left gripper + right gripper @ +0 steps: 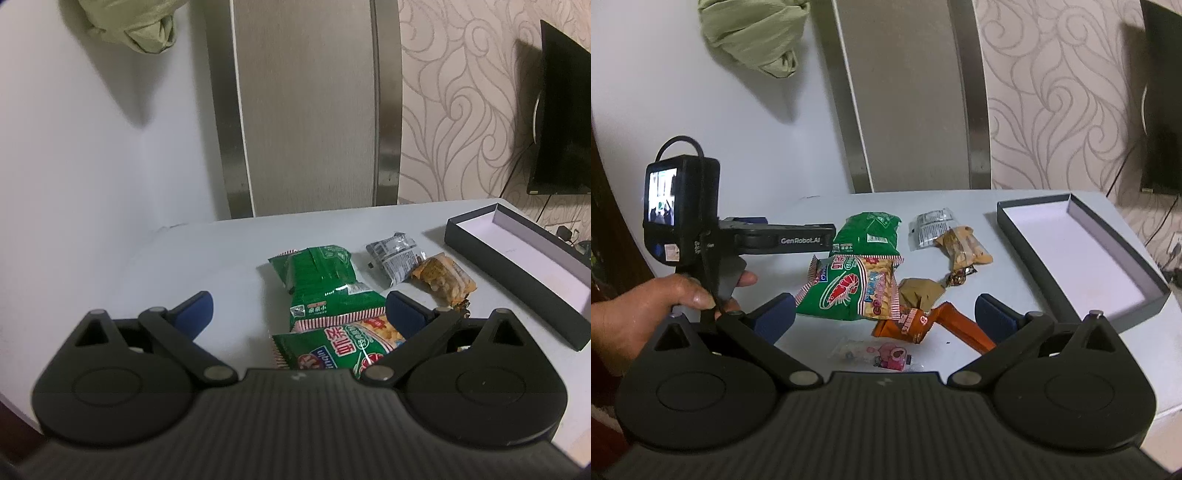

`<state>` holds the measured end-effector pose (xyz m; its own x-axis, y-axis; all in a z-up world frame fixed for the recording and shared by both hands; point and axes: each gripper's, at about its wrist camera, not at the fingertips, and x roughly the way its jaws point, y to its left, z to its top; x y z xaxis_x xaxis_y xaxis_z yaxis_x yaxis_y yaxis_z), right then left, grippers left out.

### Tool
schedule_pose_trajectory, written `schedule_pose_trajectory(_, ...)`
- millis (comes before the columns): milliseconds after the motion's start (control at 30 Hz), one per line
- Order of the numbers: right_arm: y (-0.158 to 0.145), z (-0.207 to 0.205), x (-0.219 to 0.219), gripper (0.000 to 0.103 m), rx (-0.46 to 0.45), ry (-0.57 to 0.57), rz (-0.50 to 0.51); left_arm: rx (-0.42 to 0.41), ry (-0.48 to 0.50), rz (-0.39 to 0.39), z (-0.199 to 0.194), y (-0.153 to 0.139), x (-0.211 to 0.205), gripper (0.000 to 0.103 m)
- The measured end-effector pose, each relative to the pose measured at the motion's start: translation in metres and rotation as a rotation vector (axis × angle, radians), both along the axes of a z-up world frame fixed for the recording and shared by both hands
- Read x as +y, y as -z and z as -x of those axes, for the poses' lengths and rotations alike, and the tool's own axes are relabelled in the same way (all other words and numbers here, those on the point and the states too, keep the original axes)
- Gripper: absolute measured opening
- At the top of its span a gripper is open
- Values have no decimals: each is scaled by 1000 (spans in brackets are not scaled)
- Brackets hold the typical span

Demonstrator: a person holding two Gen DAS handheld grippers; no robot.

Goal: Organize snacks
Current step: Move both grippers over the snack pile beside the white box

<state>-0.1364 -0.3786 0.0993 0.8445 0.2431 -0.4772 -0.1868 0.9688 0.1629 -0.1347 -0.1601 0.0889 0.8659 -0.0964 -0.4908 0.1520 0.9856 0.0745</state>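
So far nothing sorted | box [1082,258] bare, ahead-right of right gripper [884,317] | snacks [857,291] loose ahead between its fingers | both grippers, left gripper [299,314] included, spread wide, holding nothing | all packets left to move

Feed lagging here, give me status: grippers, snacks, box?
Left gripper and right gripper open, holding nothing. Snack packets loose on table. Box empty, unobstructed.

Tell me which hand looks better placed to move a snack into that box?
Probably the right: its open tongs hover over the orange packet, nearest the empty box. The left tongs, also open, sit farther away.
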Motion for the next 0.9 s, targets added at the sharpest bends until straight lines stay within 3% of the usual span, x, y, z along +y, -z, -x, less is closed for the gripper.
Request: schedule_pose_trajectory(900,-2,10,-30,103,11,-90,-16,18,35,11,1,3,-2,101)
